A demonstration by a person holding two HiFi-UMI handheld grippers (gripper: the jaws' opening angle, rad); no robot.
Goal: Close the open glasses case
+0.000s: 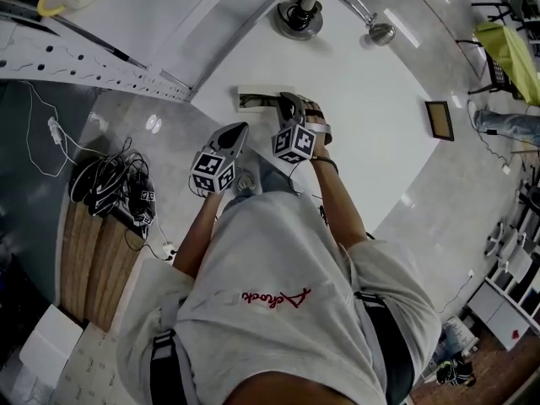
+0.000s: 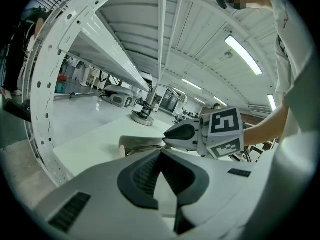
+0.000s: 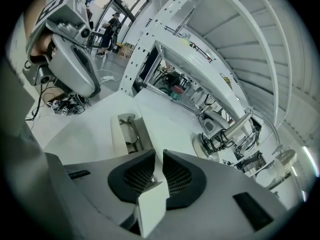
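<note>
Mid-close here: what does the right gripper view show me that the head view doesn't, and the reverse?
Only the right gripper view: the glasses lying inside the open case, and the lid pinched between the right gripper's jaws. Only the head view: the dark frame lying further along the table. Both: the case, the left gripper beside it, and the round lamp base.

White case [image 3: 118, 134], white table [image 1: 363, 91]; black pads [image 3: 134, 176]; cubes [image 1: 294, 143] black-and-white squares; black cables [image 1: 105, 184] (shirt [image 1: 278, 251] grey, red script).
</note>
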